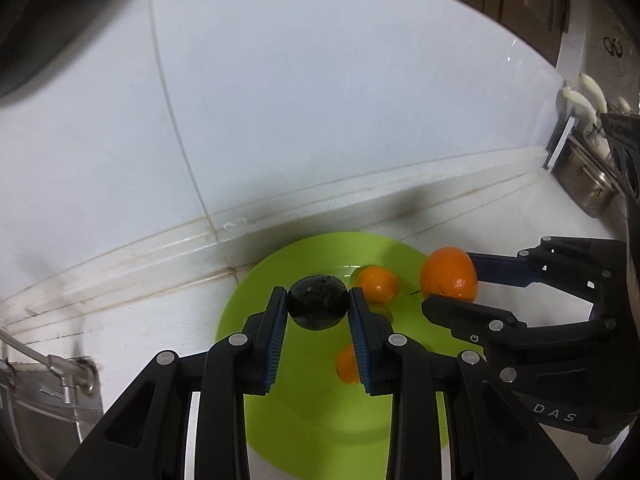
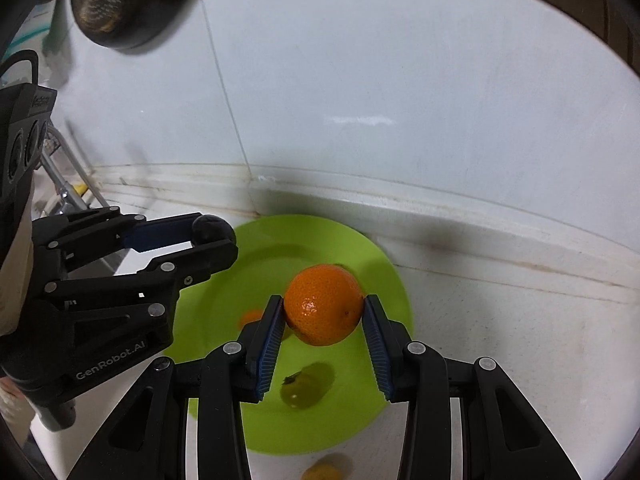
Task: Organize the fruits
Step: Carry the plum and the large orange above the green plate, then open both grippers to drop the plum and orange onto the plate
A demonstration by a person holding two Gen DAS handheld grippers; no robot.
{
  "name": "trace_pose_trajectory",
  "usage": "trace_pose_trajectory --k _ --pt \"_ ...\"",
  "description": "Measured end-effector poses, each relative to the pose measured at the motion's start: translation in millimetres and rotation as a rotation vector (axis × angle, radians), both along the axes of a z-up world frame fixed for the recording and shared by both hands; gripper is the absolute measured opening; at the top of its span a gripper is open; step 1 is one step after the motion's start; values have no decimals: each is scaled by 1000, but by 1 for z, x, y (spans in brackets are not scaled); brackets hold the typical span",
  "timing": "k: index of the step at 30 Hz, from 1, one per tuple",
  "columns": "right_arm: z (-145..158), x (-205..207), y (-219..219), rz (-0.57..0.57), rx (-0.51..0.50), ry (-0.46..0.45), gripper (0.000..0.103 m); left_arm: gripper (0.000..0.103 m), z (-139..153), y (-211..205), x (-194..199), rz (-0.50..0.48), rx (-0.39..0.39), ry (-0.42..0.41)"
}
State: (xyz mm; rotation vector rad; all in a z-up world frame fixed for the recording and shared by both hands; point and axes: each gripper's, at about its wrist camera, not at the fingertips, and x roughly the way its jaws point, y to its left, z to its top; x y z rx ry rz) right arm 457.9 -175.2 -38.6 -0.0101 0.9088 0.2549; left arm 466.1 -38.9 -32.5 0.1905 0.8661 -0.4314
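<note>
Black left hand-held gripper (image 1: 318,306) clamps a dark fruit (image 1: 317,302); right hand-held gripper (image 2: 324,314) clamps an orange (image 2: 324,304), both angled down.

2 grippers (image 1: 318,300) (image 2: 324,312), 1 green plate (image 1: 280,272), 1 dark fruit (image 1: 318,300), at least 3 oranges (image 1: 450,274).

I am looking down on a white counter (image 1: 160,320) that runs up to a white tiled wall, with a stained raised ledge along the joint. A lime-green plate (image 2: 208,320) lies flat on the counter, close to that ledge. Directly on the plate I see small orange fruits: one (image 1: 378,283) toward the far side and another (image 1: 347,364) nearer me, partly hidden. At the bottom edge of the right wrist view another orange piece (image 2: 322,472) sits on the counter just off the plate rim.
</note>
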Motion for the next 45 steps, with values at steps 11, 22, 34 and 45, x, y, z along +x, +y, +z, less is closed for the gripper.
trace_pose_trajectory --k 11,22,34,45 --pt "-19 13 -2 18 13 36 41 40 -16 -3 10 14 -3 53" --pt "-4 -6 -10 -15 1 -9 44 53 13 7 -21 53 55 -30" --pt "56 -78 -17 -54 17 -154 54 64 79 12 -99 54 33 -183" --pt "84 -145 -30 -111 55 -235 55 78 107 7 -170 51 4 -291"
